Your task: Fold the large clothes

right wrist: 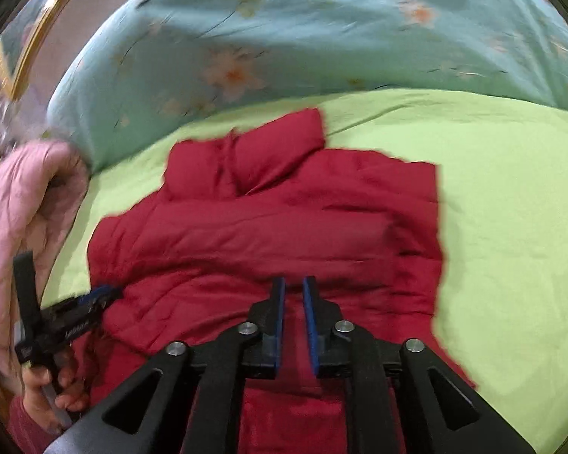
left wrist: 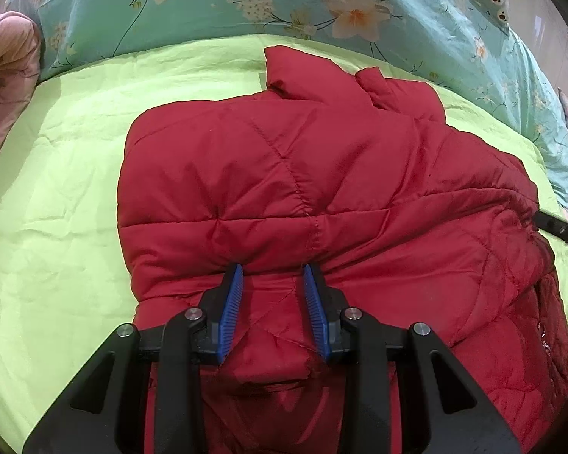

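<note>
Jacket [left wrist: 322, 196], red and quilted, lies on the green sheet [left wrist: 56, 208], partly folded with its collar at the far end. The left gripper [left wrist: 272, 270] has its blue pads spread wide, tips pressed against a raised fold of the jacket, cloth bunched between them. The right gripper [right wrist: 293, 282] (its view is blurred) hovers over the jacket with jaws narrowly apart, holding nothing. Beyond lies a teal floral quilt [left wrist: 284, 3], with a pink quilt [right wrist: 22, 208] beside it.

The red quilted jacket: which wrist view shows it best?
Left wrist view: the red quilted jacket is sharp, with its stitching and collar clear on the green sheet. The right wrist view is motion-blurred, showing only its outline and folded collar.
</note>
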Motion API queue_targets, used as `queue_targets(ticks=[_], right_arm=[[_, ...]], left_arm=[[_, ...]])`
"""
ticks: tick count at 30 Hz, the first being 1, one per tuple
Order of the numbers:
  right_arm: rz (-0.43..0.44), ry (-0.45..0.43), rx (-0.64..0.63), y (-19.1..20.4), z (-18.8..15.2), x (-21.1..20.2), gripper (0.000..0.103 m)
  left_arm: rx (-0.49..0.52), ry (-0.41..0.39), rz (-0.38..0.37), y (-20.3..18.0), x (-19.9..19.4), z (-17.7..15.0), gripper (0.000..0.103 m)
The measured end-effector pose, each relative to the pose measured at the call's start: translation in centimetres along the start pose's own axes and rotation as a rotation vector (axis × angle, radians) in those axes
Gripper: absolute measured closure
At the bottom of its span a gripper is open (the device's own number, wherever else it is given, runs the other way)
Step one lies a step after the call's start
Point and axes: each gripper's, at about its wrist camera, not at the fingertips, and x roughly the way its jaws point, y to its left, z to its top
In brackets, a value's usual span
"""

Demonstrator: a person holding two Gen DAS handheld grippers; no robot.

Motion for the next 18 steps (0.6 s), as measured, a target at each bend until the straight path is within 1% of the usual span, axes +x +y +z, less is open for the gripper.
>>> queue_targets(ticks=[2,3,5,6,8,12,13,15,18], right_arm=[[-0.042,0.061,-0.016,0.0,-0.4,2.0,0.087],[-0.048,0.081,-0.013,-0.4,-0.6,2.9,0.089],[-0.059,0.094,-0.013,-0.8,-0.9,4.2,0.096],[-0.058,0.103,-0.002,-1.1,-1.0,4.5,0.097],[-0.052,0.105,0.025,-1.4,-0.9,4.4,0.102],[-0.010,0.075,0.067,-1.7,-1.2,2.1,0.100],[-0.002,0.065,0.076,-1.6,-1.4,1.4,0.095],[0.002,0.046,0.082,-1.4,-1.8,-0.3,0.094],[0.029,0.033,0.090,-1.2,-2.8,-2.8,0.086]], left_arm=[[-0.005,0.000,-0.004,0.1,0.0,-0.1,0.071],[-0.006,0.001,-0.006,0.2,0.0,0.0,0.071],[0.000,0.001,0.000,0.0,0.1,-0.1,0.071],[0.003,0.003,0.006,-0.1,0.1,-0.1,0.071],[0.005,0.007,0.011,-0.2,0.2,-0.1,0.071],[-0.002,0.009,-0.031,0.4,-1.0,-0.2,0.071],[-0.009,0.004,-0.046,0.6,-1.6,-0.3,0.071],[-0.027,-0.009,-0.045,1.3,-3.0,-0.9,0.070],[-0.053,-0.019,-0.043,2.2,-4.9,-2.1,0.070]])
